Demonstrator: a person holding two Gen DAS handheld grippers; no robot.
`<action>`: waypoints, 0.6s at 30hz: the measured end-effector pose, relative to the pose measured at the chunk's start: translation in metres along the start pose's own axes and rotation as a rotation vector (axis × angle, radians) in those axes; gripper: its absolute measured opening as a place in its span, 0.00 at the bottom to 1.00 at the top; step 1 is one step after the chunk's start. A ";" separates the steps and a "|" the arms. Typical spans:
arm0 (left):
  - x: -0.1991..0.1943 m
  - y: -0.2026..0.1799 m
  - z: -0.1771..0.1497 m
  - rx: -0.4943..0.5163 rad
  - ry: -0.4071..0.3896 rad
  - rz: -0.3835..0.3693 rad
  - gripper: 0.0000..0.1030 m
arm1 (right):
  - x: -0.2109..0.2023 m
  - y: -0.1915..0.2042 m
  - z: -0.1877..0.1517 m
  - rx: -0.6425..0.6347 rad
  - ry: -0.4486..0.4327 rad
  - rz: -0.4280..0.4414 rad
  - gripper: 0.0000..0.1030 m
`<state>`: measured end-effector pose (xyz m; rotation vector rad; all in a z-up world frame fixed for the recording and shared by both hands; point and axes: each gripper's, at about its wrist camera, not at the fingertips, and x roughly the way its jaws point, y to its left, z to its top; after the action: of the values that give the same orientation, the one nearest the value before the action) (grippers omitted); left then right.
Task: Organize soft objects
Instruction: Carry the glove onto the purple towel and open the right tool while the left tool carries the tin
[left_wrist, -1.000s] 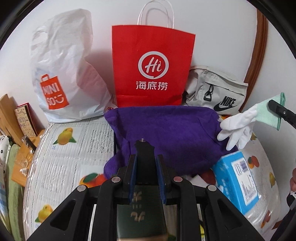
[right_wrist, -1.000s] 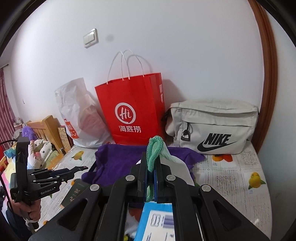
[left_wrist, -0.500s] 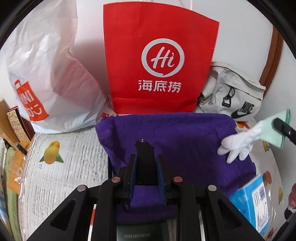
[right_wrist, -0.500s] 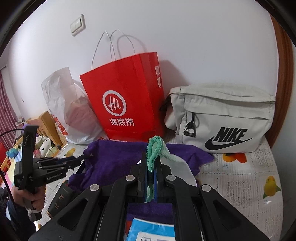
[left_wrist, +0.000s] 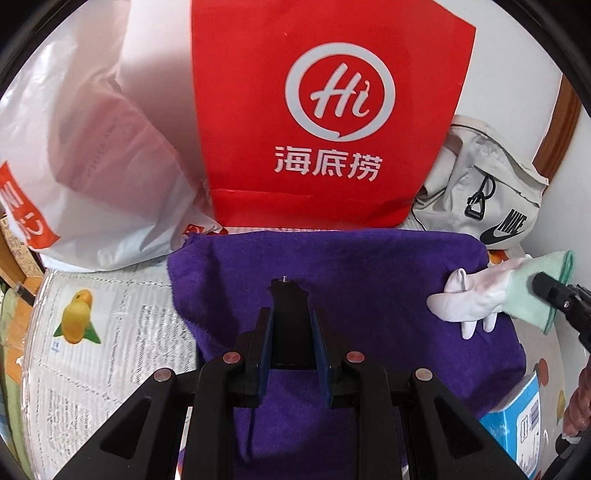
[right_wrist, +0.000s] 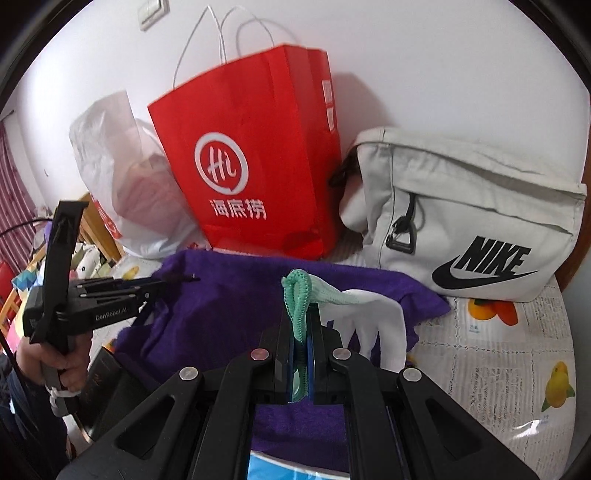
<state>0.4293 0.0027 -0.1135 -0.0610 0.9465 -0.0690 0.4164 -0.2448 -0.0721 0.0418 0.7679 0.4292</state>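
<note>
Carrying: the right gripper (right_wrist: 300, 334) has its jaws clenched on the green cuff of a white glove (right_wrist: 373, 328), whose fingers droop over the purple towel (right_wrist: 229, 314).
Glove seen from the left: it hangs at the towel's right edge (left_wrist: 476, 299), fingertips just touching or barely above the pile; I cannot tell which.
Left gripper: (left_wrist: 291, 332) poised above the middle of the purple towel (left_wrist: 332, 280); its jaws look released, with towel showing in the narrow gap and nothing held.
Surface: a fruit-printed cover (left_wrist: 107, 332); whether bed or worktop is unclear.
Backdrop: red paper bag (left_wrist: 328, 122), white plastic bag (left_wrist: 92, 162) and grey Nike bag (right_wrist: 476, 236) stand against the wall behind the towel.
Likely step: laying the glove onto the towel.
Doing it well: lower until the fingers lie flat, then let the cuff go; dropping from height risks a crumpled landing.
Watch: the blue carton (left_wrist: 517, 424) beside the towel's near corner.
</note>
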 end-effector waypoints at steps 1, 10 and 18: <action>0.002 0.000 0.001 0.001 0.004 -0.003 0.20 | 0.003 -0.001 -0.001 0.003 0.009 0.005 0.05; 0.015 0.000 0.002 -0.013 0.037 -0.005 0.20 | 0.028 -0.006 -0.013 0.003 0.095 -0.013 0.07; 0.013 -0.003 -0.001 -0.003 0.040 0.013 0.40 | 0.031 -0.003 -0.020 -0.020 0.141 -0.015 0.44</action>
<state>0.4358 -0.0017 -0.1245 -0.0569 0.9867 -0.0571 0.4236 -0.2378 -0.1074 -0.0131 0.9023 0.4293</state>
